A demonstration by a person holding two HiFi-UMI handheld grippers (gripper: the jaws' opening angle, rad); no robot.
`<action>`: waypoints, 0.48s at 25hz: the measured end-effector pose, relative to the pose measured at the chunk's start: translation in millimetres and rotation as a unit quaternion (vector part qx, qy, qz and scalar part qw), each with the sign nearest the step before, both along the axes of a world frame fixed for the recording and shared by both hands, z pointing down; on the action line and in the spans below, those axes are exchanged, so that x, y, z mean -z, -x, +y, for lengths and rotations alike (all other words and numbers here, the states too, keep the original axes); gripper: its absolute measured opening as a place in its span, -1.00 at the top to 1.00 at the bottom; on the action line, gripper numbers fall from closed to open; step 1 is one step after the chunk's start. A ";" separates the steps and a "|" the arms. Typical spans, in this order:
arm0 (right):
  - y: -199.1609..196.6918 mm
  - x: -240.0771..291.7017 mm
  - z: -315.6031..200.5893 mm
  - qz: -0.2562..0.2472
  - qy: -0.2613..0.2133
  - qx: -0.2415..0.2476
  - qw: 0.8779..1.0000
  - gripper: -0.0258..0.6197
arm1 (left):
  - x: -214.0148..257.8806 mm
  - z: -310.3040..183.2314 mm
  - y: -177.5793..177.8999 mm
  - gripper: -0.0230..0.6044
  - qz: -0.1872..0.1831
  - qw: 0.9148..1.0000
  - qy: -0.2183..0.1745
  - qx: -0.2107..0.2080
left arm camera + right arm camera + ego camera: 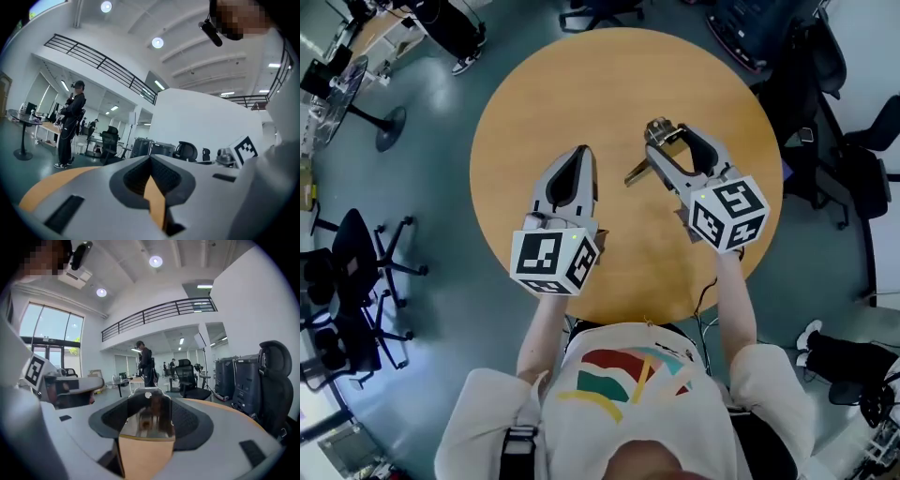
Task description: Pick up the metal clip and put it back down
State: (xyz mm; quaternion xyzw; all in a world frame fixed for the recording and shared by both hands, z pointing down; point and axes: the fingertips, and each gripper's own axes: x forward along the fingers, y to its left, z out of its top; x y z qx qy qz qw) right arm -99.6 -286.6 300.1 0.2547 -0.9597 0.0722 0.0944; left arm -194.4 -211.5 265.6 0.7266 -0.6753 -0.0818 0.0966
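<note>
The metal clip (637, 172) is held in my right gripper (660, 134) over the right half of the round wooden table (544, 103). One shiny handle pokes out to the left below the jaws. In the right gripper view the clip (149, 416) fills the gap between the two dark pads, which are shut on it. My left gripper (582, 156) hovers over the table's middle, a hand's width left of the clip, pointing away from me. Its jaws (151, 158) meet at the tips with nothing between them; only tabletop shows through the slit.
Black office chairs (356, 272) stand on the grey floor to the left, and more chairs (825, 141) crowd the table's right edge. A person in black (70, 124) stands beyond the table. Dark cases (234, 376) and a chair (274, 380) show at right.
</note>
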 end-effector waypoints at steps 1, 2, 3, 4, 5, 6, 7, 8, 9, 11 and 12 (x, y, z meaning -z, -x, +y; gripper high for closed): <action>-9.9 14.3 16.9 -0.015 -0.007 0.005 1.000 0.11 | 10.5 7.1 -9.1 0.79 -0.004 1.000 -0.013 -0.001; -21.1 27.5 34.1 -0.030 -0.015 0.008 0.999 0.11 | 20.0 15.0 -19.1 0.79 -0.009 1.000 -0.022 -0.002; -32.5 40.2 51.0 -0.044 -0.023 0.009 0.999 0.11 | 29.3 23.5 -29.1 0.79 -0.015 0.999 -0.030 -0.002; -43.2 52.4 67.4 -0.058 -0.030 0.011 0.998 0.11 | 38.6 32.4 -38.7 0.79 -0.019 0.999 -0.037 -0.001; -52.5 63.9 83.2 -0.071 -0.036 0.015 0.997 0.11 | 47.7 41.6 -47.7 0.79 -0.022 0.999 -0.044 0.000; -60.6 73.8 98.7 -0.085 -0.039 0.022 0.995 0.11 | 55.8 51.2 -56.5 0.79 -0.023 0.998 -0.052 0.001; -68.2 82.0 113.4 -0.098 -0.039 0.029 0.994 0.11 | 62.3 61.3 -65.2 0.79 -0.024 0.998 -0.058 0.002; -75.6 88.5 127.0 -0.111 -0.039 0.036 0.992 0.11 | 67.2 71.2 -73.9 0.79 -0.025 0.998 -0.064 0.003; -82.8 93.8 138.6 -0.122 -0.042 0.040 0.991 0.11 | 70.7 80.2 -82.1 0.79 -0.026 0.997 -0.068 0.004; -93.8 102.4 154.9 -0.134 -0.054 0.042 0.989 0.11 | 74.9 92.3 -94.0 0.79 -0.025 0.997 -0.069 0.003; -97.1 106.4 160.0 -0.136 -0.061 0.043 0.988 0.11 | 76.2 95.2 -96.3 0.79 -0.019 0.998 -0.067 0.003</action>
